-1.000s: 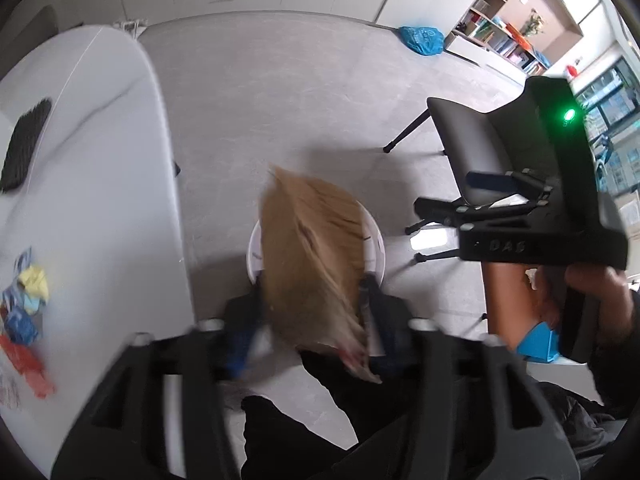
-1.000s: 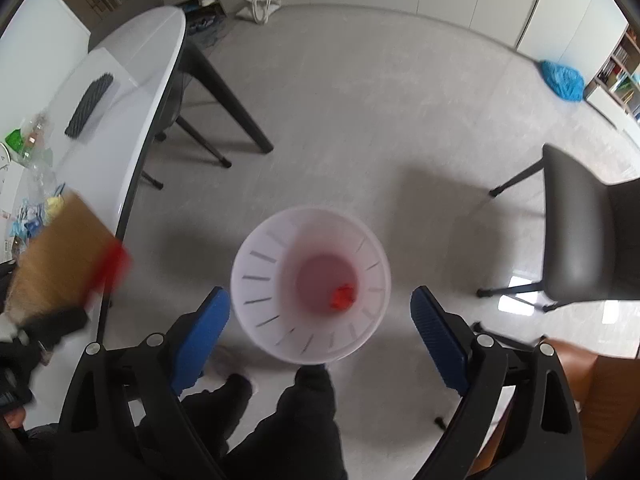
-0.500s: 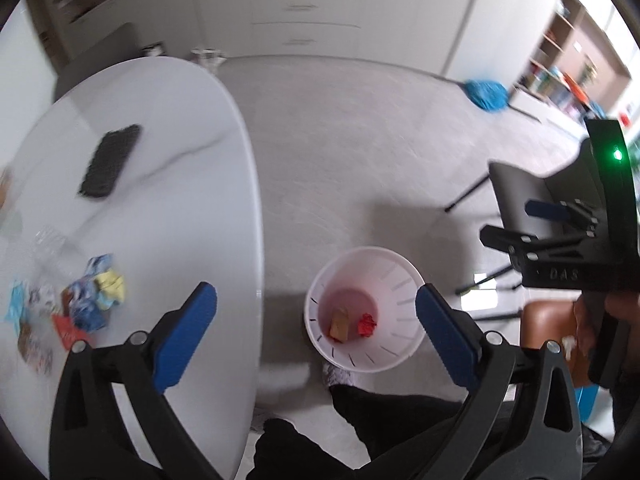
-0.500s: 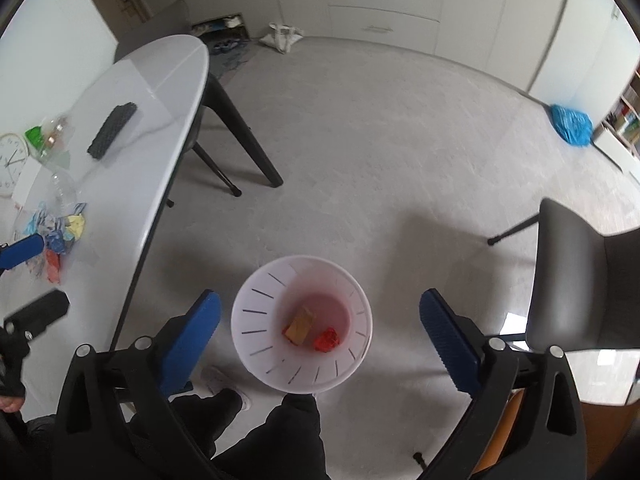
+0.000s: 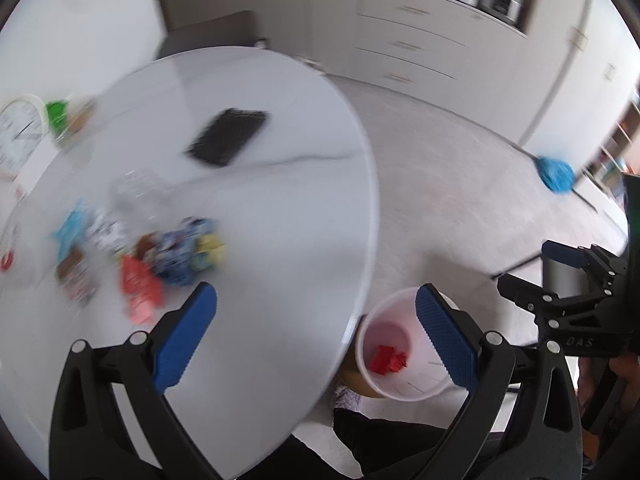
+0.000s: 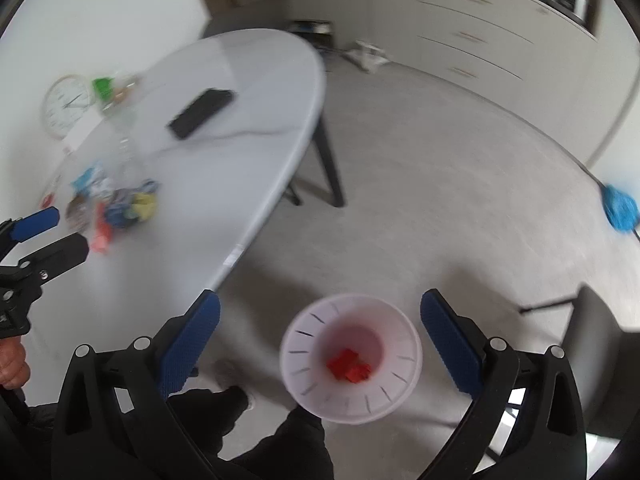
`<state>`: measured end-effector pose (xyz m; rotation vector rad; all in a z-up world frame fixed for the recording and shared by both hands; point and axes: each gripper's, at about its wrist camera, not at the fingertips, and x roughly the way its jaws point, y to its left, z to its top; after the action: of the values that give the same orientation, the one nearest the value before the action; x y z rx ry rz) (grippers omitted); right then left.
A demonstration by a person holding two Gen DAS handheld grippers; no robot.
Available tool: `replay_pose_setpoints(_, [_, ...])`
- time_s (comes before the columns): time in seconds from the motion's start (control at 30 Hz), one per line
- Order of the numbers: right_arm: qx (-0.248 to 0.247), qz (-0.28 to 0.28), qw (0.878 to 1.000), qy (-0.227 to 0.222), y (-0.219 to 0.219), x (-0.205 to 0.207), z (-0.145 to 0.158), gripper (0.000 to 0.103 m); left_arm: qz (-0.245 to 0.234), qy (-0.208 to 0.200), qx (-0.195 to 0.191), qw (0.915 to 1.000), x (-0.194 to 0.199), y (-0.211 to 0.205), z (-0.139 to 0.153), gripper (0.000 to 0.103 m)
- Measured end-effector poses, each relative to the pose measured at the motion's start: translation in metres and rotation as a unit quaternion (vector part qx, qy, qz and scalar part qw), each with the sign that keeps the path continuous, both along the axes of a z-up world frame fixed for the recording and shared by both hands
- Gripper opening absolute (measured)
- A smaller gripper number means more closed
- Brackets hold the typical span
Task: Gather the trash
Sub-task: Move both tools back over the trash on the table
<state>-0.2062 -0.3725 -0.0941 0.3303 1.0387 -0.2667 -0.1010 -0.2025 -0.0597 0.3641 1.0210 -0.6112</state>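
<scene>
Your left gripper (image 5: pixel 316 328) & right gripper (image 6: pixel 320 336): both jaws spread wide, nothing held.
Trash pile (image 5: pixel 156 256) sits blurred at left-centre on the white table (image 5: pixel 280 208); pale bin (image 6: pixel 351 360) w/ red scrap (image 6: pixel 348 366) is lower-centre on the floor, by the table edge.

left tool (image 5: pixel 316 334) agape, right tool (image 6: pixel 320 340) agape, empty

Blurred heap of colourful crumpled wrappers (image 5: pixel 152 256) on the white bench (image 5: pixel 280 216), red scrap (image 6: pixel 349 365) inside white bin (image 6: pixel 352 404) on the floor
</scene>
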Motion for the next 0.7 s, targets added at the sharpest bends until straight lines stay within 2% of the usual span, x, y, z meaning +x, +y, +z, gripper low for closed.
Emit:
replay_pose_setpoints(0.17, [0.001,0.063,0.998,-0.017,0.036,0.039,0.009,0.100,0.066,-0.011,0.004,0.9977,0.020,0.049,0.004,0.095])
replay_pose_setpoints(0.37, [0.002,0.096,0.995,-0.025,0.075,0.076,0.012,0.100,0.122,-0.006,0.004,0.9926,0.050,0.108,-0.008,0.095])
replay_pose_setpoints(0.53, [0.008,0.090,0.996,-0.018,0.103,0.104,0.004,0.100,0.141,0.017,0.010,0.9898,0.085,0.143,-0.029,0.095])
replay_pose_setpoints(0.7, [0.014,0.083,0.996,-0.001,0.122,0.130,-0.010,0.100,0.127,0.025,0.029,0.9912,0.110,0.159,-0.054,0.095])
